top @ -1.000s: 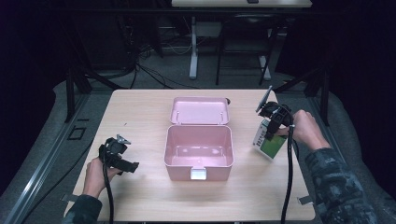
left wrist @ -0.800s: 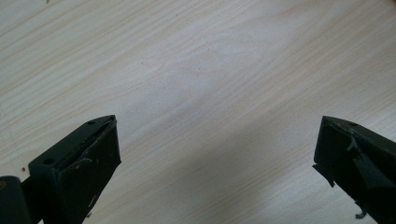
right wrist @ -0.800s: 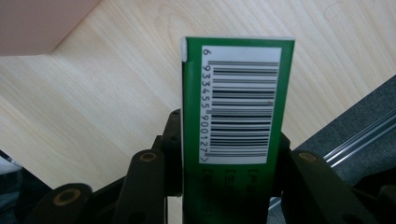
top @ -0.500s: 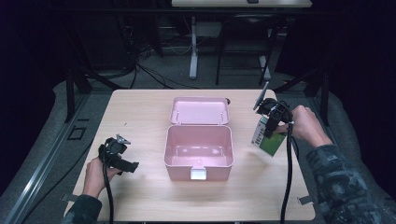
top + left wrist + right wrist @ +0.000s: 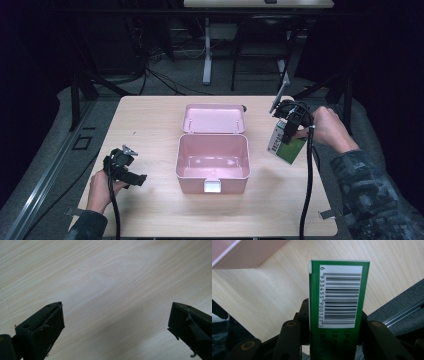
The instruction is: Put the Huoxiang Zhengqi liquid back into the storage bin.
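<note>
A pink box [image 5: 181, 159] stands open at the table's centre, its lid [image 5: 214, 118] laid back behind it and its inside bare. To its right my right gripper [image 5: 290, 126] is shut on a green and white carton [image 5: 286, 144] and holds it tilted above the table. In the right gripper view the carton [image 5: 339, 297] shows its barcode face between the jaws of my right gripper [image 5: 334, 325], with a corner of the pink box [image 5: 244, 252] at the top left. My left gripper [image 5: 131, 172] rests low at the front left, open [image 5: 115, 312] over bare wood.
The wooden table [image 5: 150, 125] ends close to the right hand's sleeve. A black cable [image 5: 306, 190] hangs from the right gripper across the front right. Small clips sit at the front edge [image 5: 325, 214]. Desk legs and cables lie on the floor beyond the table.
The right gripper has lifted the carton off the table and carried it slightly towards the box. The left gripper has stayed put.
</note>
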A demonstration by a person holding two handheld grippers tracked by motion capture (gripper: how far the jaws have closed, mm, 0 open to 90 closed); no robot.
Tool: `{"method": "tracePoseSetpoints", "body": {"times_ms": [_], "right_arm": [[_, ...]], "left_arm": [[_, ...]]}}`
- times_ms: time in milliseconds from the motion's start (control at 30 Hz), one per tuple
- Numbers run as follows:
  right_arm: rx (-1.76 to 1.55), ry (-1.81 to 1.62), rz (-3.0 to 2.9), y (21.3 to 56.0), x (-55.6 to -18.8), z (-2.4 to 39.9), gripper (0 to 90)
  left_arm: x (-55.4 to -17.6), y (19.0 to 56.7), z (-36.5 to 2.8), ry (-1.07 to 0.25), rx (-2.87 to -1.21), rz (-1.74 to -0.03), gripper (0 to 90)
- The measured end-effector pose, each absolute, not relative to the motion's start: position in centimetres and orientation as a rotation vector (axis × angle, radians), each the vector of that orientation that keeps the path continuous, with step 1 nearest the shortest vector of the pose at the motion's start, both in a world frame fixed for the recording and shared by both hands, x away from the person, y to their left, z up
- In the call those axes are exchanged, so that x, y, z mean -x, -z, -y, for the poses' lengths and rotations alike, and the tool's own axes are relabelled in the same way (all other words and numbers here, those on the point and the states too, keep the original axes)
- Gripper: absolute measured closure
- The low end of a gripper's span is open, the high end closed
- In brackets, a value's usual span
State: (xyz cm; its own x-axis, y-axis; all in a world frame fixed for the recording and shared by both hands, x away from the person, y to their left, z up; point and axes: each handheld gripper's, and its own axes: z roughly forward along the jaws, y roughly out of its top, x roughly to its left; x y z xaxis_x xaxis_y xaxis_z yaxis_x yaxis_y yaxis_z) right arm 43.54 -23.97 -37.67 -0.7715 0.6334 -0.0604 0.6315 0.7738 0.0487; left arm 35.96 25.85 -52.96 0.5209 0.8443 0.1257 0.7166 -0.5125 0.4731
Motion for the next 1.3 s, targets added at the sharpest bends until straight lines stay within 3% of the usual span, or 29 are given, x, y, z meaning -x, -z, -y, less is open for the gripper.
{"method": "tracePoseSetpoints", "body": {"times_ms": [1300], "right_arm": [[-0.844, -0.005, -2.893, 29.6, -41.5, 21.4, 63.2]], "left_arm": [[-36.2, 53.2, -25.1, -0.466, -2.432, -1.258, 0.2]]}}
